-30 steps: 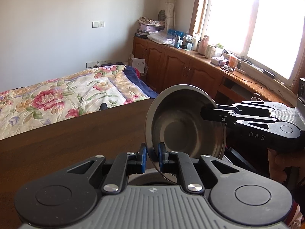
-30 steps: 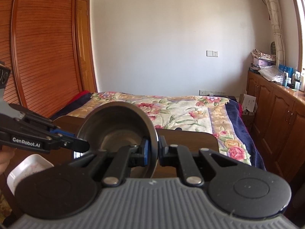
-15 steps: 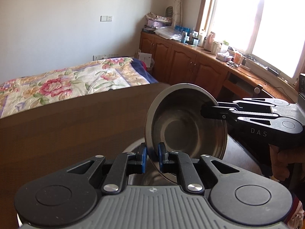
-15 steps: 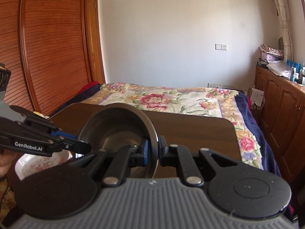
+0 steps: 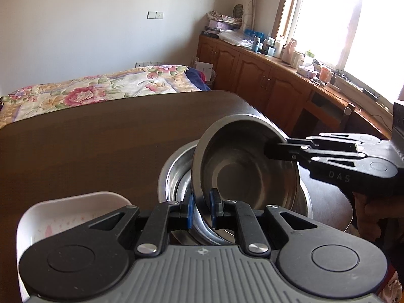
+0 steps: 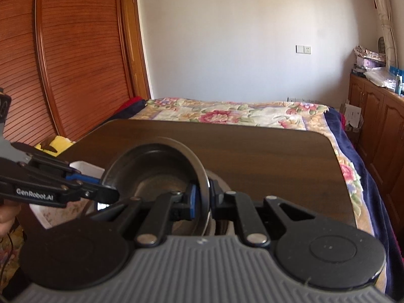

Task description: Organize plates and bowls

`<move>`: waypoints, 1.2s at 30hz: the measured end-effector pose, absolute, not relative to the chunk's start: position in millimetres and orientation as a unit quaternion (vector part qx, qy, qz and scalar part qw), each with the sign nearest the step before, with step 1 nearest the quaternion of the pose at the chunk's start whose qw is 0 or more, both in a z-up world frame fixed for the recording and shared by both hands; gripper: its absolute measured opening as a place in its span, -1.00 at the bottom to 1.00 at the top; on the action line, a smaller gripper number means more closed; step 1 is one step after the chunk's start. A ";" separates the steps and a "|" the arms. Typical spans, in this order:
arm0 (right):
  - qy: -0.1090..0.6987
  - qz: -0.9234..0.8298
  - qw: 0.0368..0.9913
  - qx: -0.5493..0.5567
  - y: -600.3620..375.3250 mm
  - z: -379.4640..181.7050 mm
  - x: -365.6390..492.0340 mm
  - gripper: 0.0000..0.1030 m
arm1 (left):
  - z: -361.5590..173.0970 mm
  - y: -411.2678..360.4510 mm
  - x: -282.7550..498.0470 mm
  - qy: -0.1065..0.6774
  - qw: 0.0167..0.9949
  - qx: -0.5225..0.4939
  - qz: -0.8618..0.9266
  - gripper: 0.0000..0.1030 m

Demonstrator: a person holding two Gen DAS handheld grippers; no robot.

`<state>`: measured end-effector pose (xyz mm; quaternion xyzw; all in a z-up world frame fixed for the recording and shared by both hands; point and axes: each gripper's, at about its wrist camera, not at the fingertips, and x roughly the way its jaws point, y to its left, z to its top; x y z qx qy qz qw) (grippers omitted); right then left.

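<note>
Both grippers pinch one steel bowl by its rim, tilted over a larger steel bowl on the table.

The left gripper (image 5: 201,208) is clenched on the near rim of the small bowl (image 5: 242,174), and the right gripper (image 6: 202,199) is clamped on the opposite rim; in the left wrist view it reaches in from the right side. The small bowl is tipped steeply, with its lower edge down inside the large bowl (image 5: 174,174). I cannot tell whether the two bowls touch. The large bowl sits on the dark wooden table (image 5: 88,146), toward its near right side. Just left of the large bowl, also on the table, lies a white square dish (image 5: 63,217) with a faint pink pattern. Beyond the table's far edge is a bed (image 6: 240,113) with a floral cover.
</note>
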<state>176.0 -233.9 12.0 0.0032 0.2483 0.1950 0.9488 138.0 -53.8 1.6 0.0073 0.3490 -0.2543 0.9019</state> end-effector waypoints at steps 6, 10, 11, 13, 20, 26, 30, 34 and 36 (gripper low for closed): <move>0.247 0.192 0.950 0.004 -233.3 7.7 177.0 -0.72 | -5.1 -55.9 136.4 0.353 0.902 0.004 -0.250 -0.73; 0.244 0.185 0.952 0.005 -230.6 1.9 178.9 -0.70 | -4.9 -58.7 138.5 0.353 0.904 0.004 -0.243 -0.73; 0.242 0.184 0.952 0.006 -230.2 0.4 179.6 -0.70 | -5.9 -57.8 139.1 0.353 0.904 0.003 -0.242 -0.73; 0.243 0.185 0.952 0.011 -231.3 -3.9 179.6 -0.70 | -7.7 -57.8 140.0 0.355 0.904 0.002 -0.238 -0.73; 0.235 0.184 0.954 0.015 -231.0 -10.9 177.6 -0.69 | -14.5 -55.2 138.3 0.355 0.906 -0.006 -0.229 -0.71; 0.227 0.186 0.956 0.009 -232.2 -11.7 176.9 -0.69 | -14.1 -53.6 135.0 0.346 0.910 -0.011 -0.227 -0.71; 0.218 0.177 0.960 -0.004 -226.7 -9.5 171.7 -0.68 | -17.0 -47.7 127.5 0.340 0.912 -0.020 -0.230 -0.71; 0.201 0.174 0.964 -0.007 -224.2 -3.0 164.8 -0.58 | -13.6 -44.3 125.1 0.332 0.915 -0.027 -0.229 -0.71; 0.188 0.167 0.968 -0.004 -225.6 0.8 159.5 -0.58 | -10.6 -41.5 122.3 0.325 0.918 -0.032 -0.227 -0.71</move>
